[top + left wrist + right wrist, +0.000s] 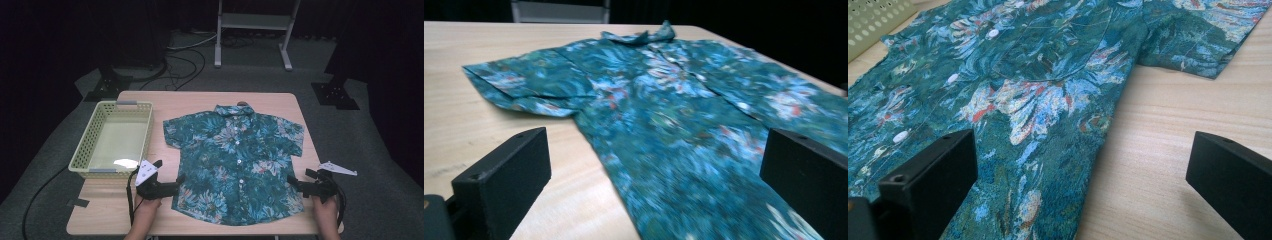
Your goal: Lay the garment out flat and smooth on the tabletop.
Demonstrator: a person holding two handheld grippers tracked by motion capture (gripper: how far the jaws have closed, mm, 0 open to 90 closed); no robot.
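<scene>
The shirt [235, 165] lies flat, buttoned and face up, on the bench [280, 100], right of the basket [112, 140]. The left gripper [176, 185] and right gripper [292, 184] sit at its lower side seams, both wide open and empty. A shallow bite could catch one layer only; uneven lifts would skew the fold or drag the hem.

Both grippers, left [176, 181] and right [291, 181], have black blocky jaws, a trailing black cable and a pale three-cornered plate on top.
</scene>
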